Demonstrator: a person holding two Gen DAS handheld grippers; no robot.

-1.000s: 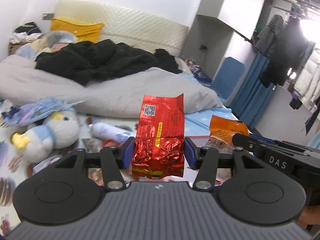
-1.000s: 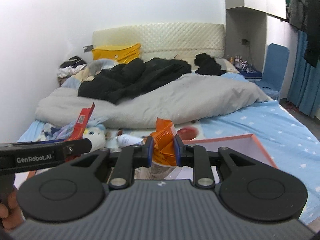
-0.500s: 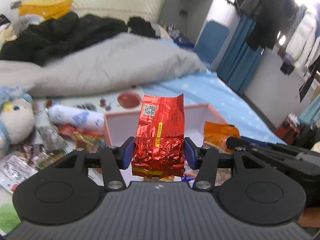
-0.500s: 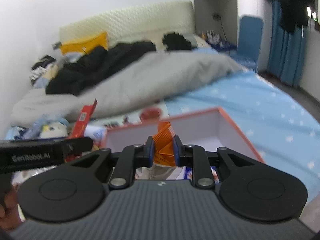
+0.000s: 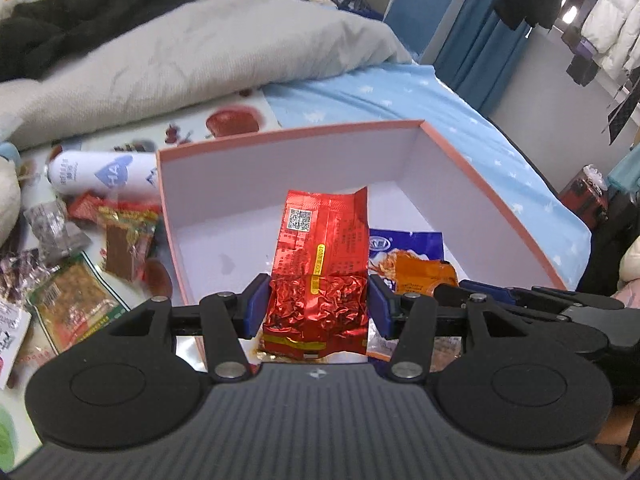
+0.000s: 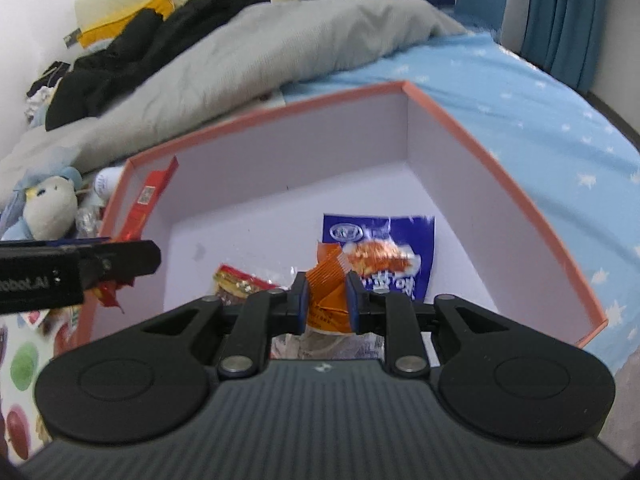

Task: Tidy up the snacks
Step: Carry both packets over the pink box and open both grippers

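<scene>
My left gripper point(image 5: 319, 307) is shut on a red foil packet point(image 5: 320, 264) and holds it over the near left part of the pink-rimmed white box point(image 5: 472, 168). My right gripper point(image 6: 326, 304) is shut on an orange packet point(image 6: 326, 284) over the same box point(image 6: 492, 168). The orange packet also shows in the left wrist view point(image 5: 424, 276), and the red packet in the right wrist view point(image 6: 150, 200). A blue snack bag point(image 6: 380, 252) and a clear red-edged pack point(image 6: 236, 284) lie on the box floor.
Loose snacks point(image 5: 72, 292) and a white bottle point(image 5: 100, 172) lie on the fruit-print cloth left of the box. A plush toy point(image 6: 50, 208) sits farther left. A grey duvet point(image 5: 200, 48) lies behind the box, and blue star-print sheet point(image 6: 540, 112) to the right.
Both grippers have tilted down and moved forward over the box with their packets still held. The box interior and the snacks on its floor have come into view.
</scene>
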